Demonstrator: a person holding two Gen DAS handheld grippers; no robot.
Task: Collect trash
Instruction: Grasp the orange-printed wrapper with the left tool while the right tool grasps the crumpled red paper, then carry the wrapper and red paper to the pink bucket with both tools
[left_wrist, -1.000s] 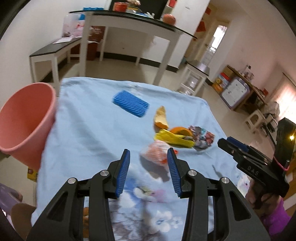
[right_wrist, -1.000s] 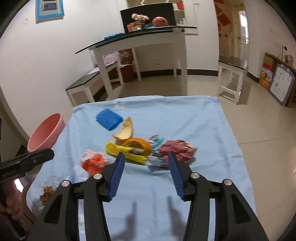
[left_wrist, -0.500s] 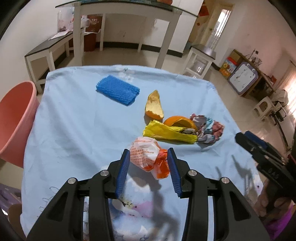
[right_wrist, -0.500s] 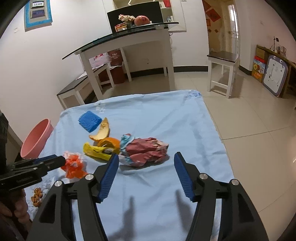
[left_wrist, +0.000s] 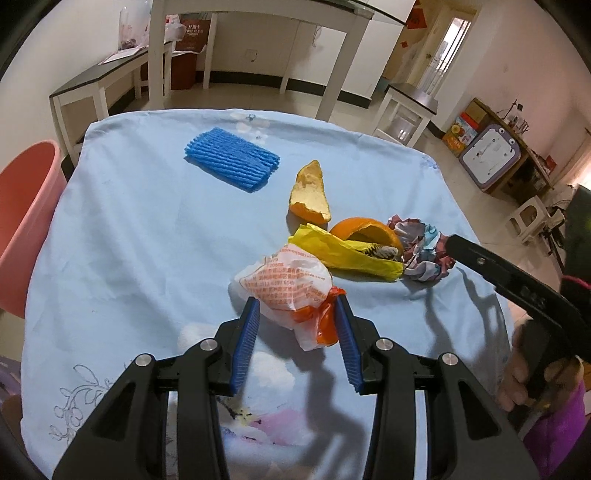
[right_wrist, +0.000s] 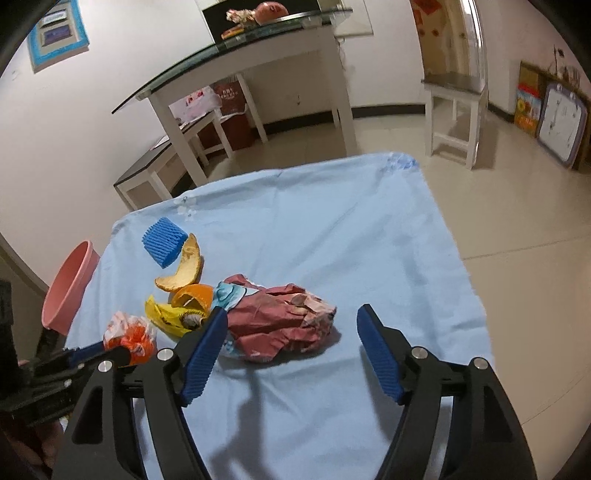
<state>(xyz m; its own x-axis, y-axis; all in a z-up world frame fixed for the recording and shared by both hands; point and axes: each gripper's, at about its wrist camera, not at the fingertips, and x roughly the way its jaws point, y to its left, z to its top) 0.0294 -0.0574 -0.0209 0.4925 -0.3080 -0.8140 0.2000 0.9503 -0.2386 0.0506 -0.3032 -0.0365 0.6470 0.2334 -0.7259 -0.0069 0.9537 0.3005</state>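
Currently both grippers sit low over the blue-clothed surface (left_wrist: 129, 229), each lined up on a separate piece of trash.

Left gripper (left_wrist: 295, 314): fingers partly open, straddling the white-and-orange plastic bag (left_wrist: 288, 288), which lies toward the near edge of the surface. The pads look to be at its sides, but I see no squeeze, so nothing is held yet. Bag is thin film, very light, soft, probably slippery; it will collapse under the pads. Best bite judged to be across the bunched orange end, where the film is thickest.

Right gripper (right_wrist: 291, 332): jaws opening, already wide, with the crumpled red wrapper (right_wrist: 284, 325) between the fingers and not gripped. It lies mid-surface, nearer the right edge than the rest. Crumpled foil-like paper: light, springy, holds shape a little; take it across the fattest part of the wad.

Touching or just beside the wrapper: yellow bag (right_wrist: 166, 317) and two orange peels (right_wrist: 184, 269). Risk of dragging these along.

Blue foam net (left_wrist: 232, 162) lies toward the far left corner. Pink bin (right_wrist: 68, 288) stands off the left edge; likely drop point.
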